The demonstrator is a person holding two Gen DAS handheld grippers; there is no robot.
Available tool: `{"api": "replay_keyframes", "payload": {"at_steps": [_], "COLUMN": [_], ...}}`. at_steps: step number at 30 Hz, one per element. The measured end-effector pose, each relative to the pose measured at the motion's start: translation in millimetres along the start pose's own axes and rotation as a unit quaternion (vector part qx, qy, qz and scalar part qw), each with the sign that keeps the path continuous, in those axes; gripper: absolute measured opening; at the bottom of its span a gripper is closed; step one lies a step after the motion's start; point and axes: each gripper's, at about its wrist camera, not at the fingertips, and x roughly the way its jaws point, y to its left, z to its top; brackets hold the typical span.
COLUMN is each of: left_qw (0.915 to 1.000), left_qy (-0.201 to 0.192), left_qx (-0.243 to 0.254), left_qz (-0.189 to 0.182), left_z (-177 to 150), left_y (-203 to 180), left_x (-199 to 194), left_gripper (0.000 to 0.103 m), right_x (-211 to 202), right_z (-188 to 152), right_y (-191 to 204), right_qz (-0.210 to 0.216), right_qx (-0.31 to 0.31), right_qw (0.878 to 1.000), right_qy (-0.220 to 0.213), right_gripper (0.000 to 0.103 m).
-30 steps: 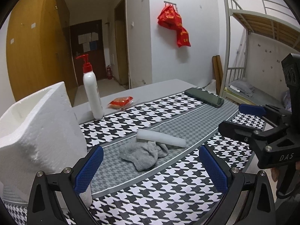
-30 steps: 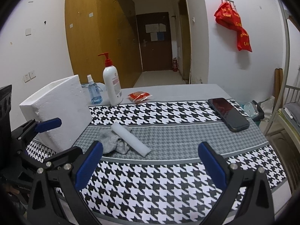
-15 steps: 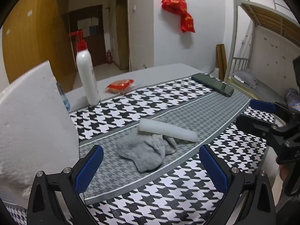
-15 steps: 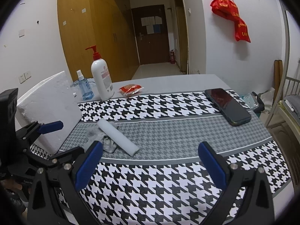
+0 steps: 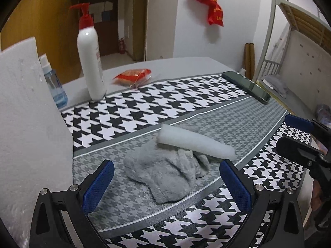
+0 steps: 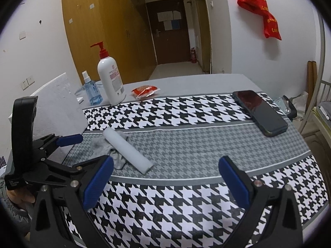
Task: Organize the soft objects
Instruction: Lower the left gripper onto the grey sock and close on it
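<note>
Hovering with my left jaws [image 5: 166,183] spread wide and empty, I have the grey sock [image 5: 165,173] crumpled on the counter [image 6: 206,142] right between and just ahead of them, the white foam roll [image 5: 195,142] lying across its far edge. My right jaws [image 6: 165,177] gape too, with both things off to their left. I judge I'm in the approach; next I must drop onto the sock and pinch it clear of the roll.

crumpled grey cloth [image 5: 165,171], white foam roll [image 5: 196,144] lying across it
</note>
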Motion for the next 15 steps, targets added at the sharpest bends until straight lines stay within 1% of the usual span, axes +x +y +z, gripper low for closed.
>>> {"api": "replay_keyframes", "payload": {"at_steps": [5,10,12,15], "left_qw": [1.0000,0.9996,0.9995,0.9991], "left_qy": [0.007,0.024,0.030,0.039], "left_qx": [0.006,0.007,0.004,-0.005], "left_qz": [0.000,-0.010,-0.012,-0.014], "left_z": [-1,-1,-1,-1], "left_y": [2,3,4,8], "left_x": [7,14,18,22], "left_gripper": [0.101,0.090,0.081,0.077], "right_x": [10,20,23,27], "right_z": [4,9,10,11], "right_y": [4,4,4,6], "right_qz": [0.016,0.035,0.042,0.048], "right_qx": [-0.014,-0.024,-0.031,-0.045], "right_qw": [1.000,0.999,0.998,0.997], "right_qy": [0.014,0.030,0.037,0.041], "right_gripper": [0.102,0.102,0.102,0.102]}}
